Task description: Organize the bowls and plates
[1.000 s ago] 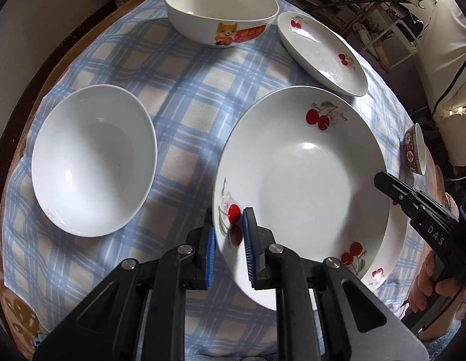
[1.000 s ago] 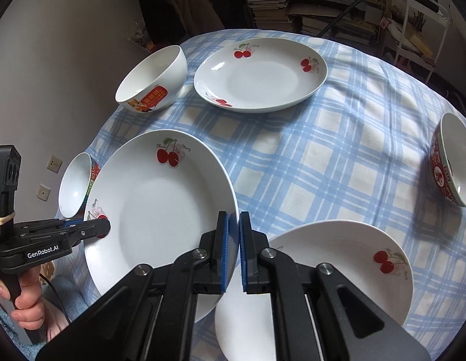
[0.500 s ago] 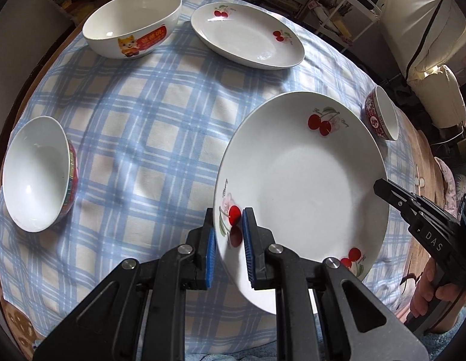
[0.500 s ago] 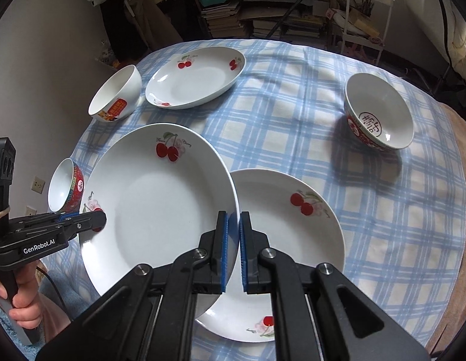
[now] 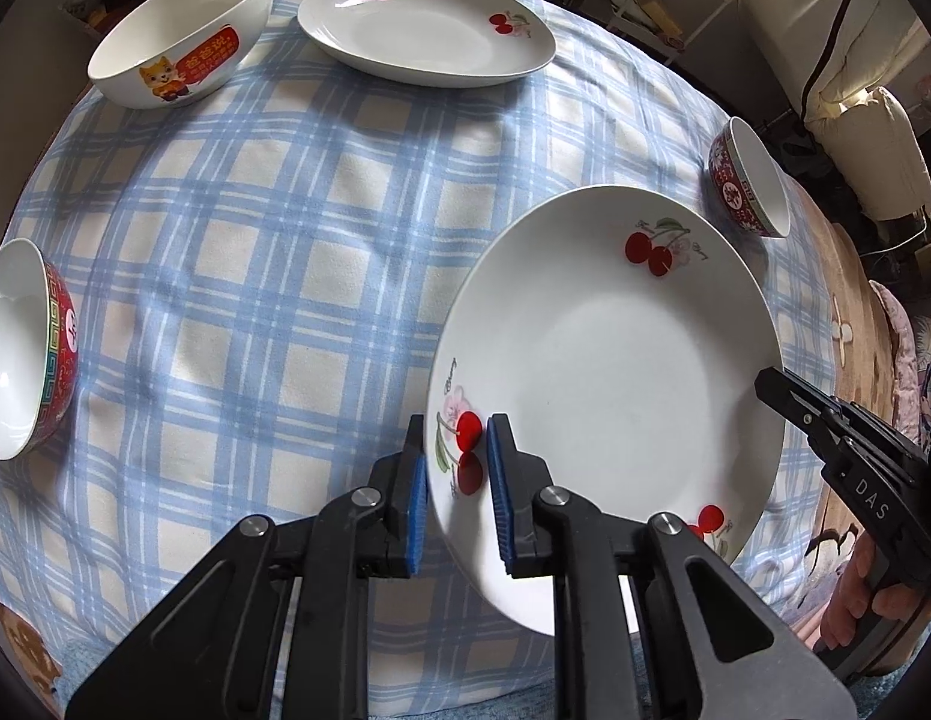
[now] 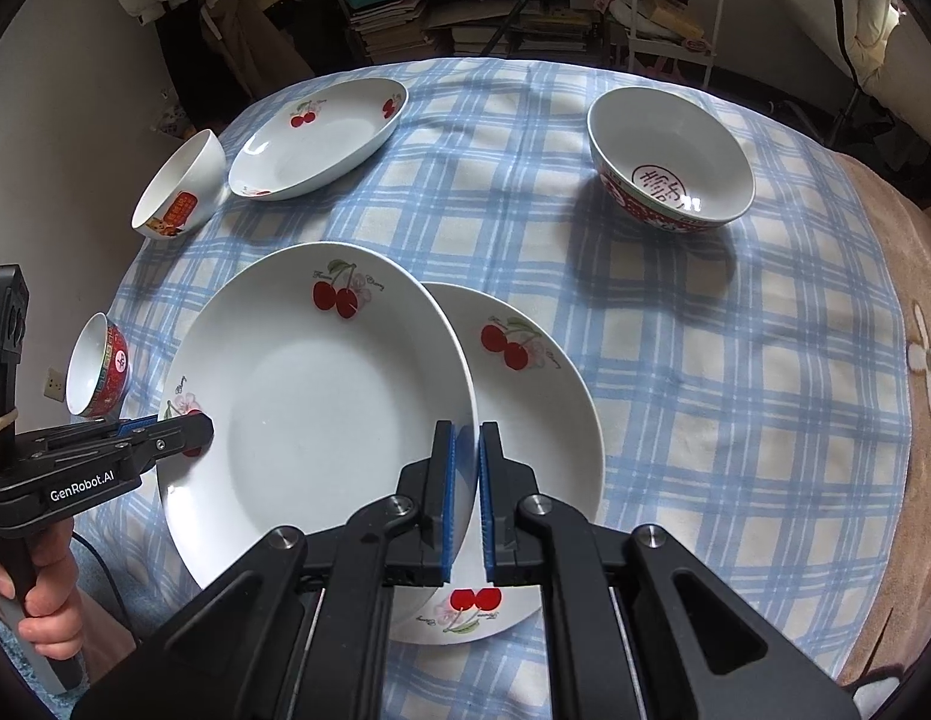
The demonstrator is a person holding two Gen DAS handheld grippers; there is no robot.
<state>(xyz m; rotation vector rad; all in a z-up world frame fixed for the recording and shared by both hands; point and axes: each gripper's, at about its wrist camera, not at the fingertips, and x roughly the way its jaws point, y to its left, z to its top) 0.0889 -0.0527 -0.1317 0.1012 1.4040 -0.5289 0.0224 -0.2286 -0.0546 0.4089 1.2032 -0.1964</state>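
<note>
Both grippers hold one white cherry-print plate [image 5: 609, 372], also in the right wrist view [image 6: 309, 396], lifted above the checked tablecloth. My left gripper [image 5: 456, 480] is shut on its left rim. My right gripper [image 6: 465, 498] is shut on its right rim and shows in the left wrist view [image 5: 783, 390]. A second cherry plate [image 6: 543, 396] lies on the table, partly under the held one. A third cherry plate [image 5: 423, 30] lies at the far side.
A white bowl with a cat print [image 5: 177, 42] stands far left. A red-patterned bowl [image 5: 21, 354] stands at the left edge, another [image 6: 669, 162] at the far right. Shelves and clutter stand behind the round table [image 6: 735, 360].
The held plate has risen and moved right with both grippers. It now hangs over the left part of the second plate; the views have pulled back from the table.
</note>
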